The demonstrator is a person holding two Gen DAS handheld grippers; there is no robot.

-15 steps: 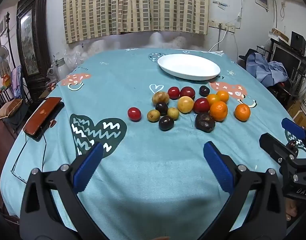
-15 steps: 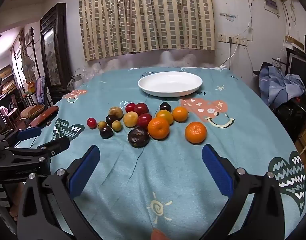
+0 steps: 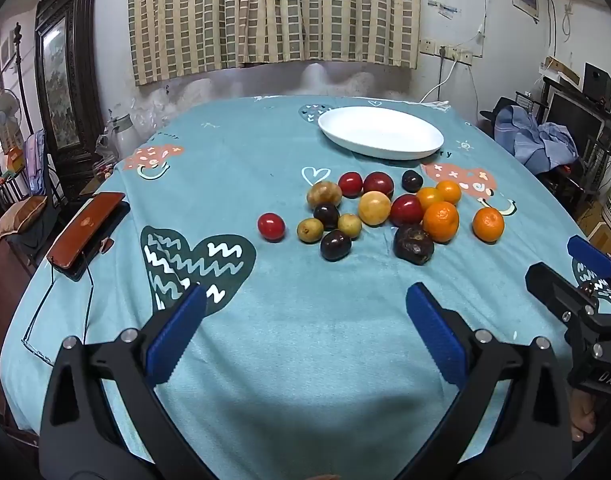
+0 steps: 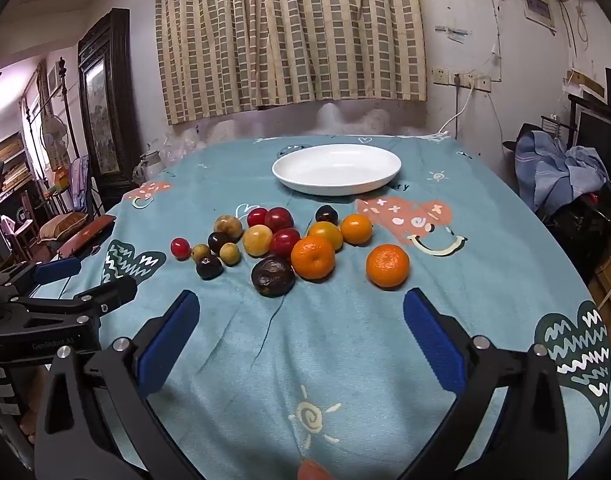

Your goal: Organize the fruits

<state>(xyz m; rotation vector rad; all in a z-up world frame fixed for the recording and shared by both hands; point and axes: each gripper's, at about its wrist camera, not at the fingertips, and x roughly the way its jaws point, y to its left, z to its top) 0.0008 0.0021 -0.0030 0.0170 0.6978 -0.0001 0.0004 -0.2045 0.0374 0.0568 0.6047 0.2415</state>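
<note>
Both tongs (image 3: pixel 305 328) (image 4: pixel 301 332) agape, fruits (image 4: pixel 289 246) clustered before white plate (image 4: pixel 336 168)

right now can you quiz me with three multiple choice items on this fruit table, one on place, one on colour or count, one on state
1. Where does the lone orange sit?
A. on the plate
B. right of the fruit cluster, apart
C. left of the red fruit

2. What colour is the plate?
A. white
B. blue
C. black

3. How are the left gripper and right gripper?
A. both shut on fruit
B. one holds an orange
C. both open, holding nothing

Answers: B, tablecloth shows between it and the cluster; A, the dish is plain white; C, the blue pads stand wide apart over cloth.
</note>
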